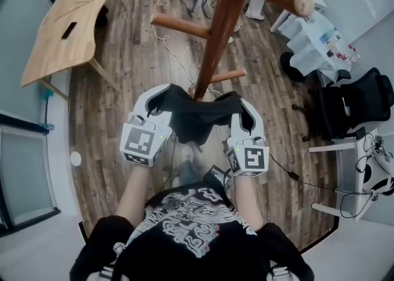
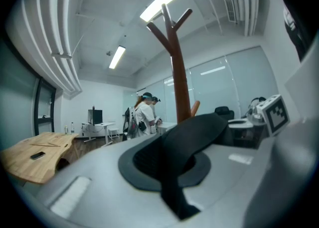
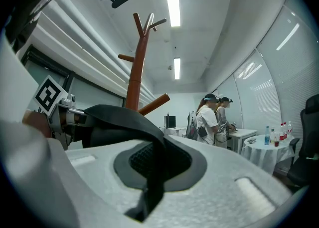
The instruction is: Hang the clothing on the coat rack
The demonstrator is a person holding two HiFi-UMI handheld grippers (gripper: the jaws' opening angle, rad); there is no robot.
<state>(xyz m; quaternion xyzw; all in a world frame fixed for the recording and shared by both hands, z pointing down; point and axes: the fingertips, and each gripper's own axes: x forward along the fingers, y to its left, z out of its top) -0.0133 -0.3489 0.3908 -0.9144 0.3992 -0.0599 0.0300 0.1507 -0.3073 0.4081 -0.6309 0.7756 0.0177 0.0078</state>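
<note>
Now we hold the dark clothing (image 1: 197, 117) stretched just in front of the coat rack (image 1: 215, 40), with the left hand-held gripper (image 1: 161, 100) and the right hand-held gripper (image 1: 241, 109) each pinched shut on an edge. A thin pinch could slip and drop it short of the rack.

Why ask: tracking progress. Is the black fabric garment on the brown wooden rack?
Off: garment hangs stretched between left gripper and right gripper.

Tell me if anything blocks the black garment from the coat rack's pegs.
Nothing visible does. The black garment, gripped by the left tongs and right tongs, hangs close before the coat rack; its nearest peg is bare.
</note>
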